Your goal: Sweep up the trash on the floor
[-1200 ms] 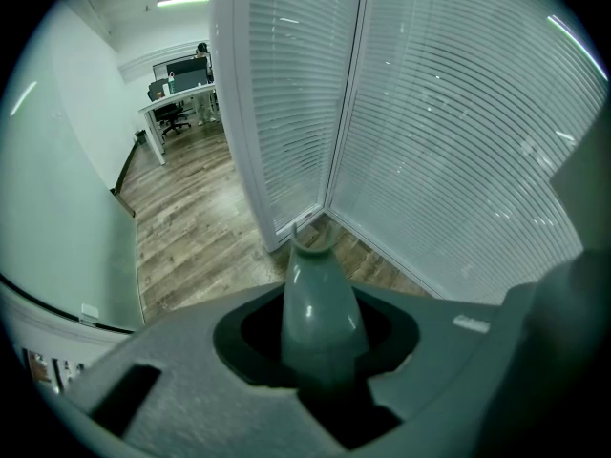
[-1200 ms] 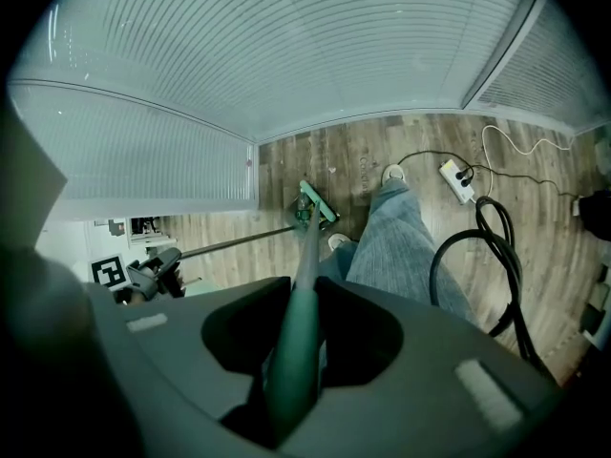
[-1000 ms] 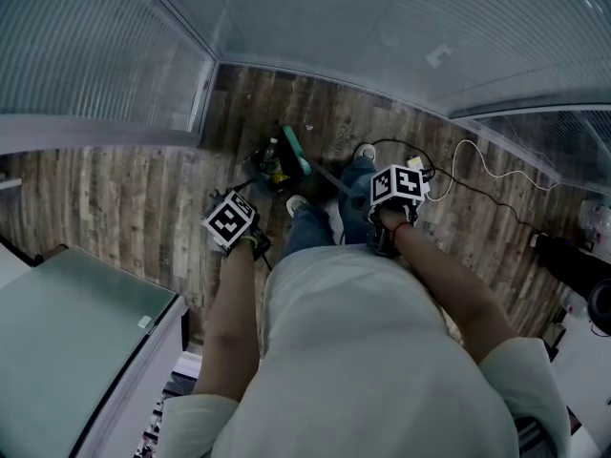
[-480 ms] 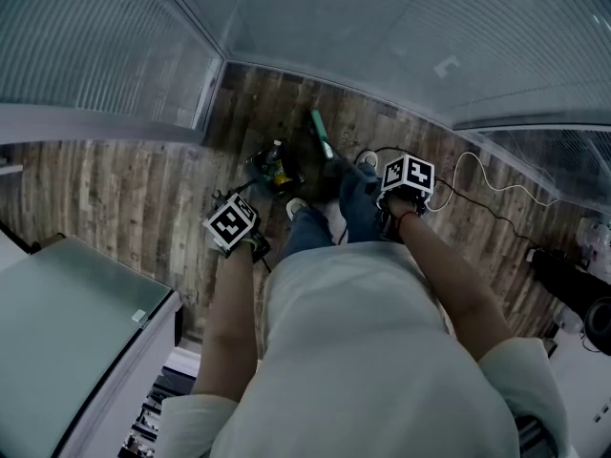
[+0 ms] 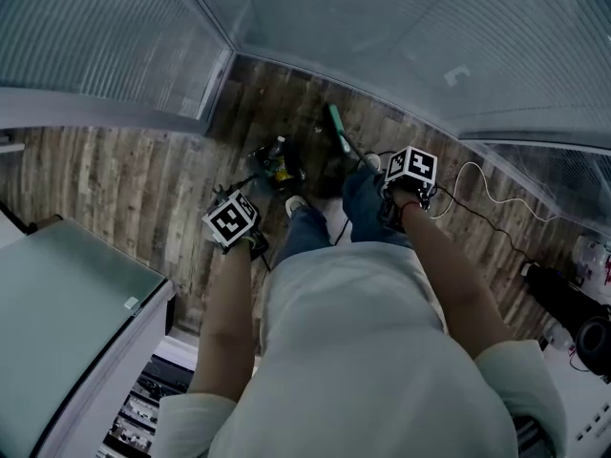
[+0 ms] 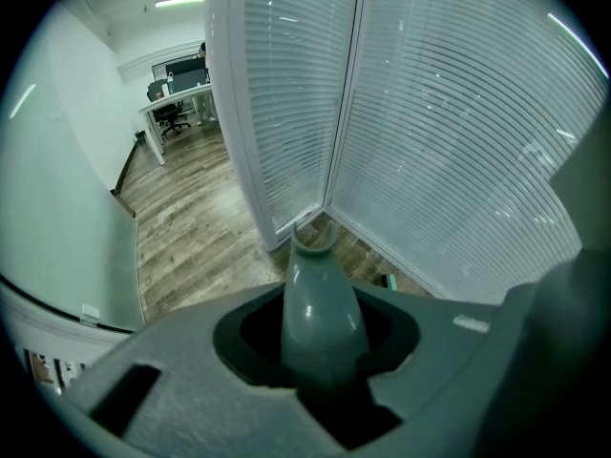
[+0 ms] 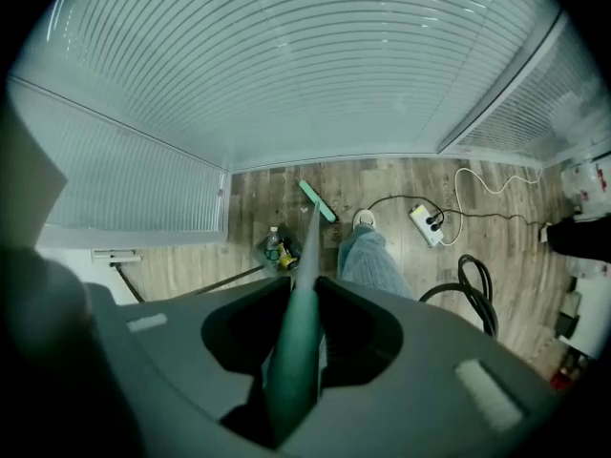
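Fingers of the right gripper [image 7: 302,305] are pressed onto a green broom handle [image 7: 307,256], which runs down to the broom head [image 5: 336,122]. The broom head rests on the wooden floor [image 5: 124,179], near the corner where two blind-covered glass walls [image 5: 95,55] meet. The left gripper [image 6: 320,351] pinches the grey handle [image 6: 320,303] of an upright dustpan [image 5: 272,165]. The pan stands on the floor left of the broom head and apart from it, with a bottle [image 5: 278,151] and something yellow inside. The person's jeans leg [image 7: 374,260] and white shoe [image 7: 364,220] stand just right of the broom. Beyond the shoe lie a white power strip [image 7: 427,219] with trailing cords and a coiled black cable [image 7: 473,280]. Specks near the broom head are too small to identify.
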A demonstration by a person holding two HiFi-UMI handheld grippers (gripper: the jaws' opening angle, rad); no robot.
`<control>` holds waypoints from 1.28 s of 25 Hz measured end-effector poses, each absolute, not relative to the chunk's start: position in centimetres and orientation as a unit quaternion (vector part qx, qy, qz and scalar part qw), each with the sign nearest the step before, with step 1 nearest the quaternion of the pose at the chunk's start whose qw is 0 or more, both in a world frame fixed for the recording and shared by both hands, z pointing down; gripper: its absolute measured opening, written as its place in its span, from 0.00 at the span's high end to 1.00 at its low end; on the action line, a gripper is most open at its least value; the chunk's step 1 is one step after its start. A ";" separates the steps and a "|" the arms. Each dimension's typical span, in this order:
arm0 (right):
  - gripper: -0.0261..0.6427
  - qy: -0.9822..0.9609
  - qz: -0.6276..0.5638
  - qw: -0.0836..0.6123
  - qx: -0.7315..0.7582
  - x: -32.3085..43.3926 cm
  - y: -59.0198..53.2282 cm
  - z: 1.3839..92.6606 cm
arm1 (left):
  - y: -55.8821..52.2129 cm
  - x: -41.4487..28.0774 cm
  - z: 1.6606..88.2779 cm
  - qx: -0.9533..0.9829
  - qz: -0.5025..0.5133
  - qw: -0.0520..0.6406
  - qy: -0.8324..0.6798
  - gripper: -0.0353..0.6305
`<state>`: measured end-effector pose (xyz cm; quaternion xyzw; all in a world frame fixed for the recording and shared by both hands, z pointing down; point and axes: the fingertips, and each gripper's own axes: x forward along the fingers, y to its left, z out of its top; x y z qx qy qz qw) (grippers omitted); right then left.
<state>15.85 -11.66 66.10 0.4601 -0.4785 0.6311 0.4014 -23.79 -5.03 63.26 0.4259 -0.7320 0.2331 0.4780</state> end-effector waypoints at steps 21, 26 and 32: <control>0.82 -0.497 0.578 0.508 0.401 14.7 -7.9 67.3 | -5.1 -23.5 63.2 0.428 0.231 0.477 -0.732 0.78; 0.82 -0.500 0.574 0.520 0.389 14.3 -7.1 67.3 | -5.2 -23.6 63.1 0.430 0.230 0.478 -0.731 0.78; 0.82 -0.507 0.567 0.529 0.377 14.1 -6.2 67.2 | -5.2 -23.6 63.5 0.429 0.231 0.478 -0.731 0.77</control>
